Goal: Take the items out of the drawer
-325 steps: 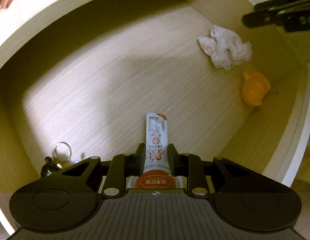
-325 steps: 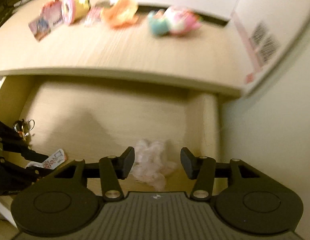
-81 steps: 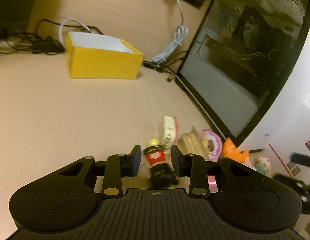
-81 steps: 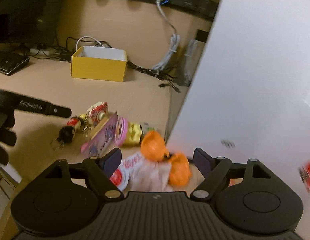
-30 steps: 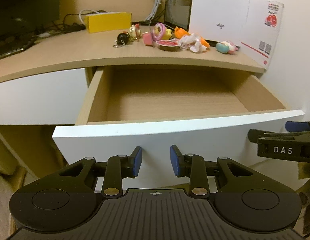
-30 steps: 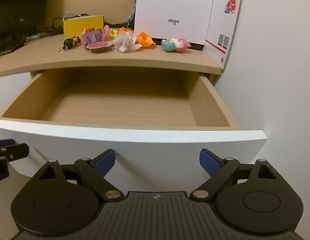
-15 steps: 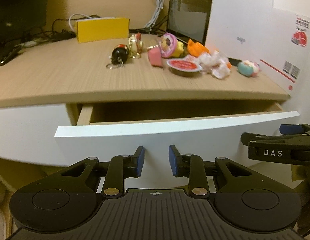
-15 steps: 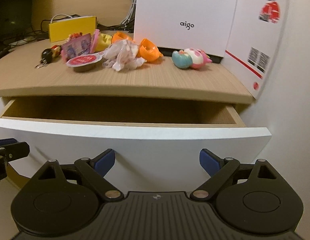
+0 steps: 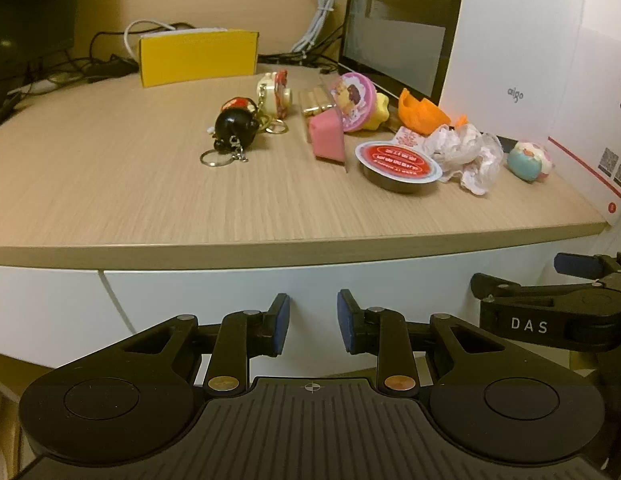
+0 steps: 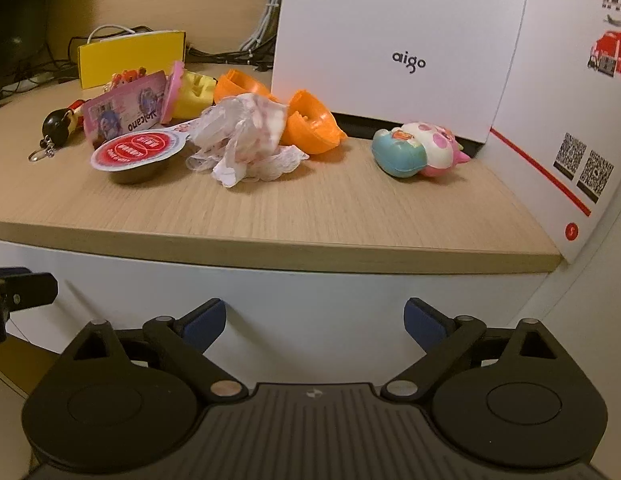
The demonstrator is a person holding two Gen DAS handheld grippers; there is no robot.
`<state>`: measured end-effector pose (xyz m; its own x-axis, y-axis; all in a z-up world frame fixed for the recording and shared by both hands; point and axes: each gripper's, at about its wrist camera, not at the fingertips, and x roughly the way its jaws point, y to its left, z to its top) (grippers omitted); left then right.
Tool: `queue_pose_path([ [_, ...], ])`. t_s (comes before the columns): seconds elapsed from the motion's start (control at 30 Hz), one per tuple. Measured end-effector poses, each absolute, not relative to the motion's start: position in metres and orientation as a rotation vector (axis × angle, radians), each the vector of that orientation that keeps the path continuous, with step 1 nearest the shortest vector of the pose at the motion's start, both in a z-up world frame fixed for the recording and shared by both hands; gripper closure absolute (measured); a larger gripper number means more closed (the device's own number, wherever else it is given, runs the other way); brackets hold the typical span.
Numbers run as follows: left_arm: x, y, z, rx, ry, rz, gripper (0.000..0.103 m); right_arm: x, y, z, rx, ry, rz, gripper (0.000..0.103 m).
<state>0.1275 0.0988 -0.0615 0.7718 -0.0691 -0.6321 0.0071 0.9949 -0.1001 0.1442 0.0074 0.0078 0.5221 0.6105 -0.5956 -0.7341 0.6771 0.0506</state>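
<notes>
The white drawer front [image 9: 310, 280] sits shut under the desk top [image 9: 110, 200]. My left gripper [image 9: 312, 322] is narrowly open and holds nothing, its tips close to the drawer front. My right gripper [image 10: 314, 320] is wide open and holds nothing, close to the same front [image 10: 310, 292] further right. On the desk lie a black keychain [image 9: 234, 126], a pink packet [image 9: 326, 140], a red-lidded cup [image 9: 396, 164], a crumpled tissue [image 10: 242, 136], orange shells [image 10: 310, 122] and a pastel toy [image 10: 418, 150].
A yellow box [image 9: 198, 56] and cables stand at the back of the desk. A white "aigo" box [image 10: 390, 40] and a printed carton [image 10: 570, 100] fill the desk's right side. A pale wall lies right of the drawer.
The drawer, fully open a second ago and nearly closed half a second ago, is now shut. Both grippers have moved forward with its front and sit closer to the desk.
</notes>
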Motion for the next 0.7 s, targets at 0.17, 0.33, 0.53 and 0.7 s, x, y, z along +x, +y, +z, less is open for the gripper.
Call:
queue_pose_path([
  [0.17,0.115,0.089,-0.053,-0.048,0.654,-0.026,0.073,0.144,-0.005,0.019,-0.171,0.626,0.814,0.007],
  [0.33,0.079,0.07,-0.036,-0.073,0.623,-0.02,0.073,0.134,-0.036,0.031,-0.133,0.634,0.857,0.007],
  [0.53,0.032,0.048,-0.011,-0.171,0.585,-0.04,0.073,0.119,-0.096,0.049,-0.095,0.613,0.903,0.005],
  [0.7,-0.001,0.015,-0.003,-0.098,0.562,-0.018,0.073,0.109,-0.139,0.055,-0.109,0.56,0.918,0.004],
])
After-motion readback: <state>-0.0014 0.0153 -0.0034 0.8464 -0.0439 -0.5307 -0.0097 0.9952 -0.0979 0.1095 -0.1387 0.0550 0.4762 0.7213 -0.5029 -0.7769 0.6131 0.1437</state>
